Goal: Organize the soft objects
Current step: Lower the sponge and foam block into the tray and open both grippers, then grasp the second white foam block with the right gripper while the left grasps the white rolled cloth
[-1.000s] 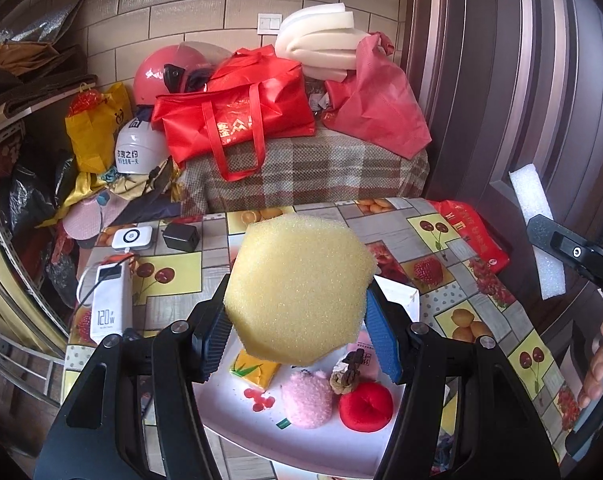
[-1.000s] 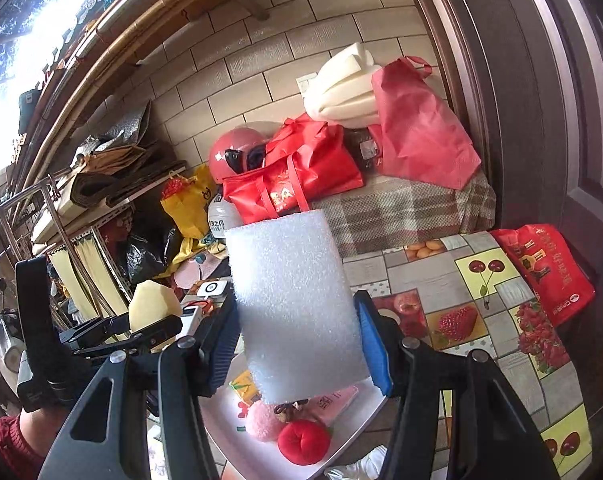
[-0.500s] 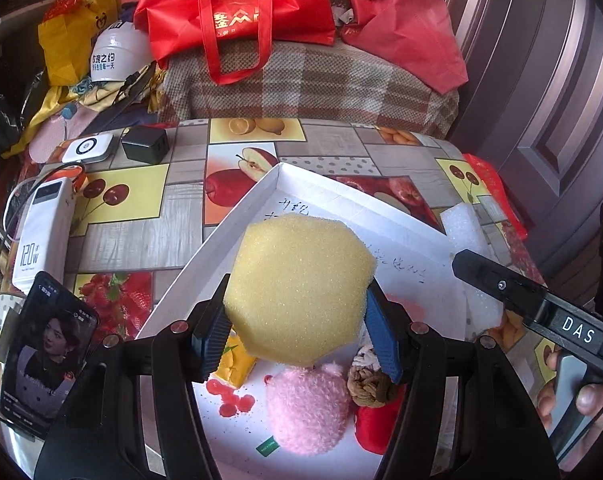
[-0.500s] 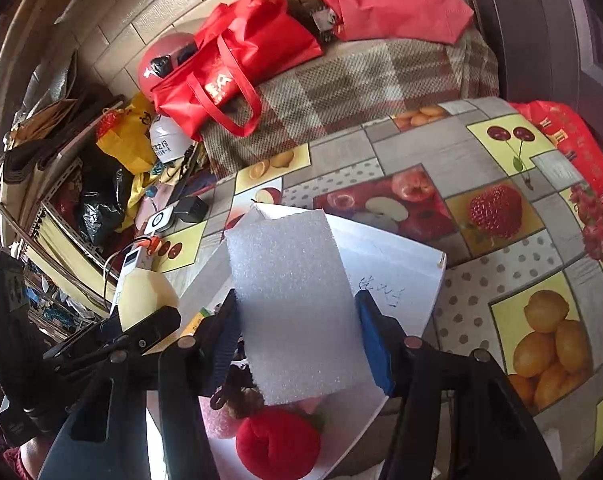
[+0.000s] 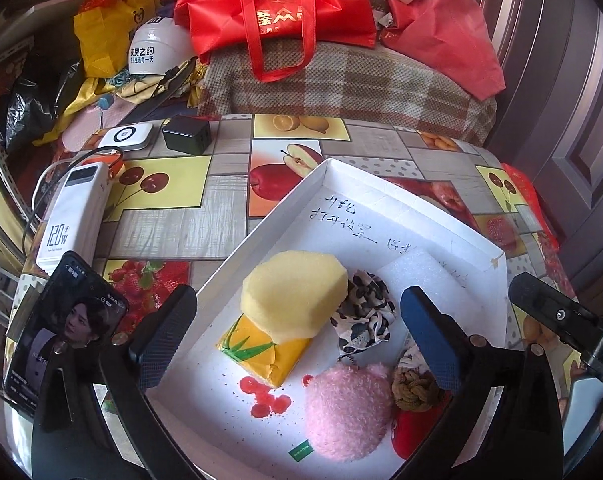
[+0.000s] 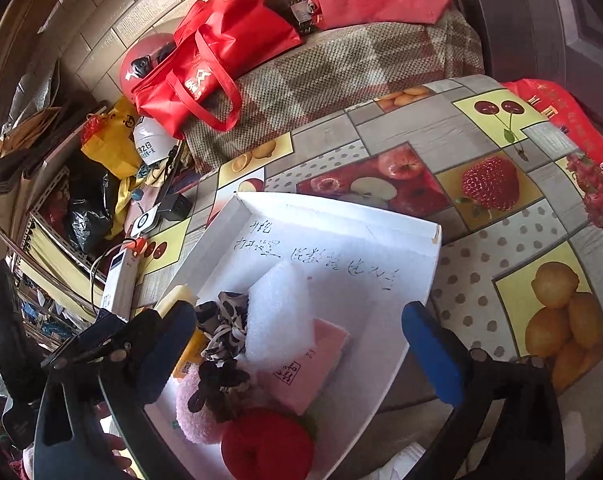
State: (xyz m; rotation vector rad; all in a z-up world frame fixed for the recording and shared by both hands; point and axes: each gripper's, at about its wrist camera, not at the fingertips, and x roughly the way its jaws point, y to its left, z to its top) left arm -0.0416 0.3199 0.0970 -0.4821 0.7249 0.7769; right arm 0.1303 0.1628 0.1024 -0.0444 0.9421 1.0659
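A white tray (image 5: 261, 228) (image 6: 381, 208) sits on the fruit-print table. In it the yellow sponge (image 5: 293, 296) rests on a yellow packet (image 5: 261, 352), loose between the widely spread fingers of my left gripper (image 5: 297, 340), whose jaws are opening. The white foam block (image 6: 279, 312) (image 5: 417, 272) lies on a pink packet (image 6: 313, 368), free under my right gripper (image 6: 301, 354), whose jaws are also opening. No pad touches either piece. A pink fluffy ball (image 5: 347, 408), a red plush (image 6: 267, 444) and a leopard scrunchie (image 5: 365, 316) share the tray.
Left of the tray stand a phone (image 5: 65, 328), a white power bank (image 5: 73, 216) and a black charger (image 5: 185, 140). Behind the table a plaid-covered seat holds a red bag (image 5: 277, 12). A dark door (image 5: 573, 120) closes the right side.
Both grippers came down over the tray and spread their jaws. The yellow sponge and the white foam block, gripped before, now lie in the tray.
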